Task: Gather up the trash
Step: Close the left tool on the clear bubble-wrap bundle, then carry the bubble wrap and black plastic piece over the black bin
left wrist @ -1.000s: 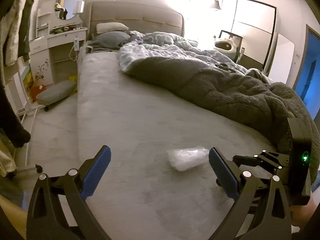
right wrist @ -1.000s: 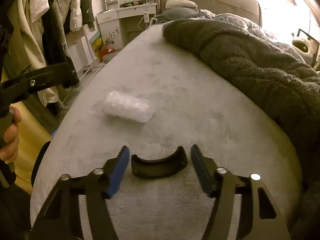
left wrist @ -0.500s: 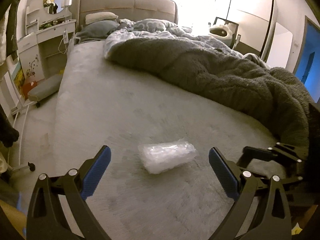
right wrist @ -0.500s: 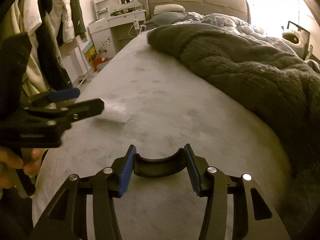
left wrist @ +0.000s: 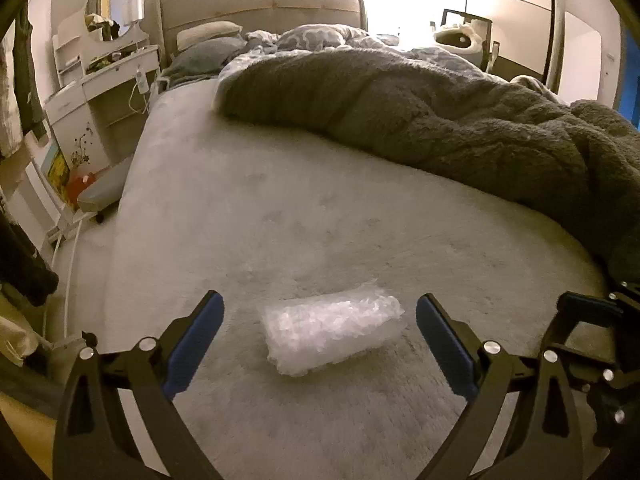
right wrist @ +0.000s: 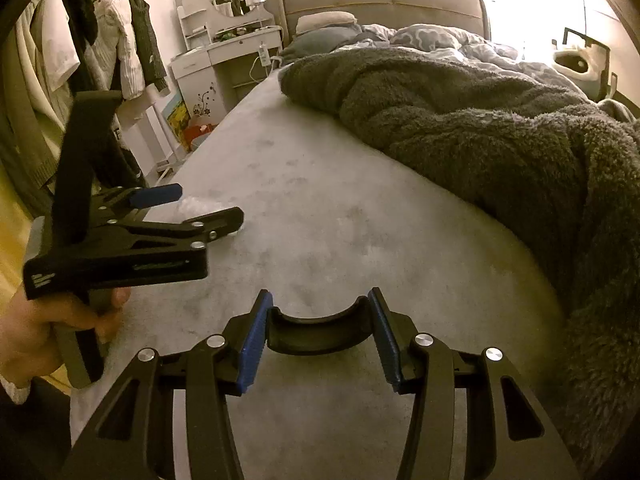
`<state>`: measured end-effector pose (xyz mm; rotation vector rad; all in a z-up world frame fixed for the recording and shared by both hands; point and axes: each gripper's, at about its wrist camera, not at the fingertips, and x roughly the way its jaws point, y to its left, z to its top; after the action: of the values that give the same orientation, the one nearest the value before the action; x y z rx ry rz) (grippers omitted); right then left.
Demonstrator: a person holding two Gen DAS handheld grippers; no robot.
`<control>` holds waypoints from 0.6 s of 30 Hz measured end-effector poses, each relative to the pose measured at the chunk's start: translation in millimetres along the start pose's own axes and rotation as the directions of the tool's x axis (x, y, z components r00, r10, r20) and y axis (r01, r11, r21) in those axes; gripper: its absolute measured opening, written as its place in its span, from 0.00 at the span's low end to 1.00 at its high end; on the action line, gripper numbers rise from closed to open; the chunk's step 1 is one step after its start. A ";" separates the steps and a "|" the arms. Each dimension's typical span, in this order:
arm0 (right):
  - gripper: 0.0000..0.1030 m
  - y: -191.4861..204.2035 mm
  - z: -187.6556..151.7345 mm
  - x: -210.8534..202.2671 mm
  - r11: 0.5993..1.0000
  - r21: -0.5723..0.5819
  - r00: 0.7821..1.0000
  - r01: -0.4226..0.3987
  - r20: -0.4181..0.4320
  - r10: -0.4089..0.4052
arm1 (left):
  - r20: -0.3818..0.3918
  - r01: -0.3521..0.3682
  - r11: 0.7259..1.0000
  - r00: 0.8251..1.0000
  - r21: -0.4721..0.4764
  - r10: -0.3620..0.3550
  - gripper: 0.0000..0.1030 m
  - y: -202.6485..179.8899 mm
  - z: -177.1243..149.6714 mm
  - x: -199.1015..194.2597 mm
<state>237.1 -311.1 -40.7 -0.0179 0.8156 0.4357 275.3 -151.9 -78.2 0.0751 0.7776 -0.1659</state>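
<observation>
My left gripper (left wrist: 320,336) hangs over the near end of the bed (left wrist: 320,220), pointing downward, its blue pads (left wrist: 196,336) spread wide apart. Between them, not touched by either, lies a wad of clear bubble wrap (left wrist: 332,334). It rests flat on the pale fuzzy bed cover, long side running across from pad to pad, with a gap on each side.

My right gripper (right wrist: 320,340) is clamped on a curved black plastic piece (right wrist: 318,332). The piece spans the gap from one pad to the other, its hollow side facing away from me, and both blue pads (right wrist: 254,348) press on its ends. It sits above the bed cover; I cannot tell whether it touches the cover.

From the right camera I see the left gripper side-on at the left, held in a hand (right wrist: 44,336), with a bit of the bubble wrap showing white between its fingers.

A dark grey fleece blanket (left wrist: 460,128) is heaped along the right half of the bed, well apart from the wrap. Pillows (left wrist: 204,46) lie against the headboard (left wrist: 260,4). Left of the bed stands a white dressing table (left wrist: 104,80) with a round mirror (left wrist: 114,12). Clothes (right wrist: 80,40) hang at the left edge of the right view.
</observation>
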 end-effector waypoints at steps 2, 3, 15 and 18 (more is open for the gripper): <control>0.48 1.2 0.4 -3.0 1.000 -0.001 1.000 -0.005 0.006 0.005 | -0.003 -0.005 1.000 1.000 -0.008 0.005 0.93 1.9 0.3 1.8; 0.48 1.7 0.7 -4.5 1.000 -0.002 1.000 -0.007 0.009 0.007 | -0.004 -0.006 1.000 1.000 -0.009 0.006 0.90 2.1 0.4 2.2; 0.48 7.6 -2.1 -11.5 1.000 0.017 1.000 -0.005 0.013 0.005 | -0.002 0.044 0.999 0.999 -0.024 -0.044 0.67 6.2 -13.2 -20.0; 0.48 11.2 -3.6 -15.6 1.000 0.029 1.000 -0.003 0.019 0.002 | 0.018 0.058 0.998 0.998 -0.033 -0.057 0.67 5.7 -19.8 -34.0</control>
<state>220.9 -307.3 -30.4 0.0140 0.8034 0.4258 238.8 -139.7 -68.3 0.0196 0.7657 -0.2077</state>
